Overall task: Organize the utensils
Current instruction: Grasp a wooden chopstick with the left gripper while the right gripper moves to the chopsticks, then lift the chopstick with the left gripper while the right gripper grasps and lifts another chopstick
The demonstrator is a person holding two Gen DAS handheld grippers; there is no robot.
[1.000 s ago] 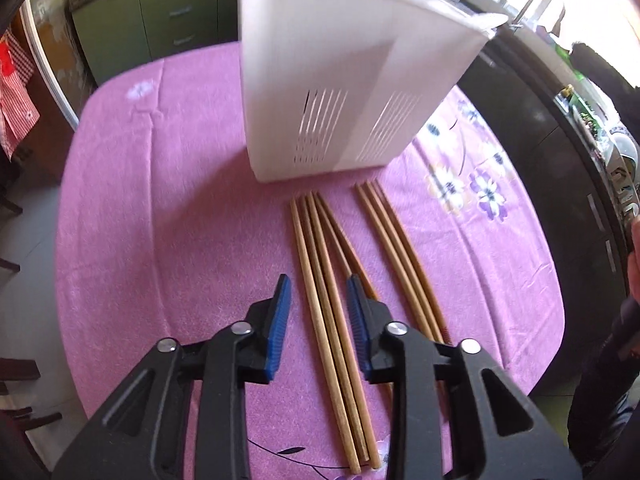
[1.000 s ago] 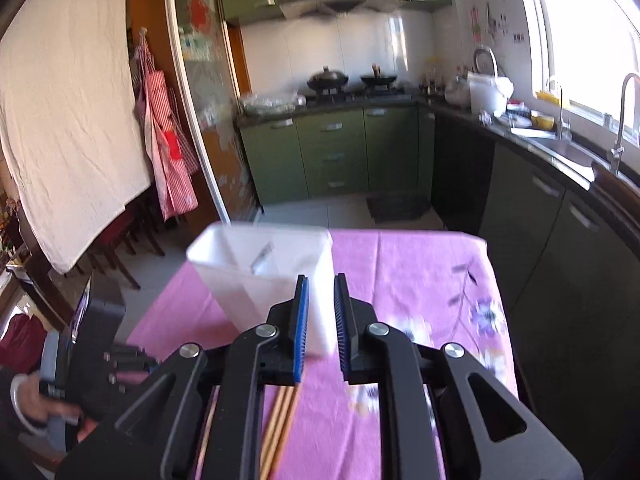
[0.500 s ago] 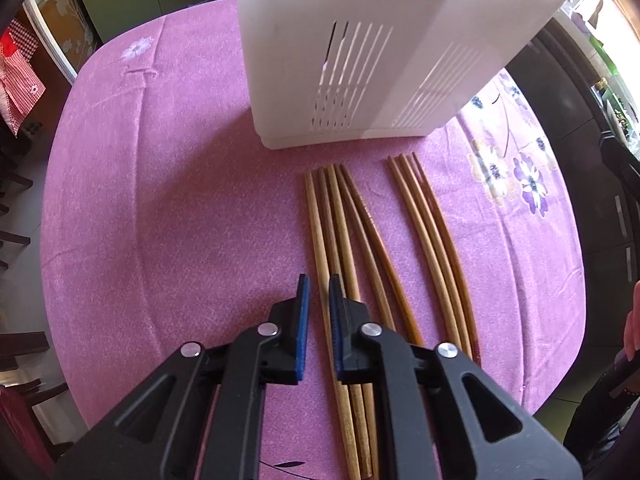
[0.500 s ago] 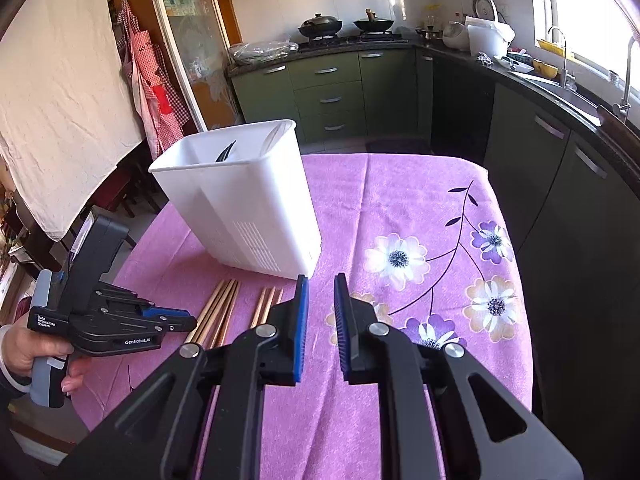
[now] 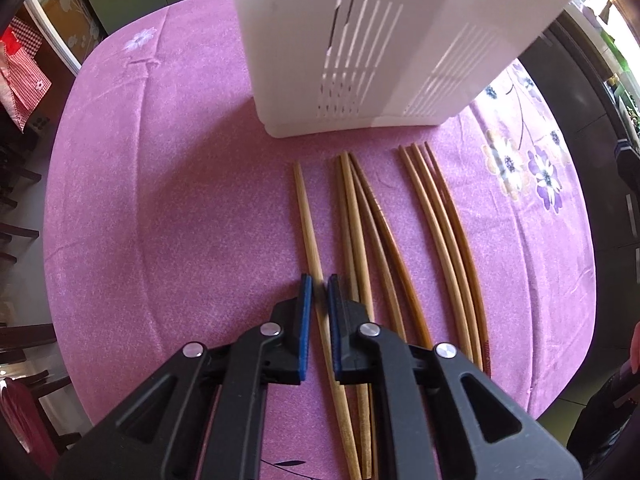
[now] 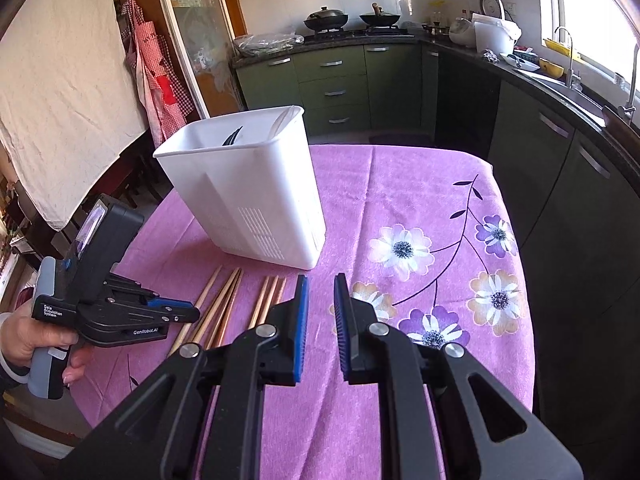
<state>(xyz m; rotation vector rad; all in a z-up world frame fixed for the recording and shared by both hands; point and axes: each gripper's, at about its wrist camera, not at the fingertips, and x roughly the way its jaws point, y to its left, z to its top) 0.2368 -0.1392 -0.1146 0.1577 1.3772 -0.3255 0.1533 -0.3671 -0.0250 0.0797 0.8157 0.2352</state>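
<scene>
A tall white slotted utensil holder (image 5: pixel 400 40) (image 6: pixel 248 196) stands on the purple tablecloth, with a dark utensil (image 6: pixel 232 138) inside it. In front of it lie several wooden chopsticks in a middle bunch (image 5: pixel 360 220) (image 6: pixel 224 300) and a right bunch (image 5: pixel 440 220) (image 6: pixel 268 296). My left gripper (image 5: pixel 319 284) (image 6: pixel 192 314) points down and is shut on a single light chopstick (image 5: pixel 306 208) (image 6: pixel 208 286), which sits apart to the left of the middle bunch. My right gripper (image 6: pixel 320 284) hovers above the cloth right of the chopsticks, shut with nothing between its pads.
The purple floral tablecloth (image 6: pixel 420 208) covers a rounded table whose edge runs near dark cabinets (image 6: pixel 560 200) on the right. Green drawers (image 6: pixel 332 80) and a stove stand behind. A person's hand (image 6: pixel 24 332) holds the left gripper's handle. Chairs (image 5: pixel 16 340) stand at the left.
The left jaws closed on one chopstick, which now lies apart to the left of its bunch; the gripper came lower and closer to the holder. The right gripper tipped down toward the table.
</scene>
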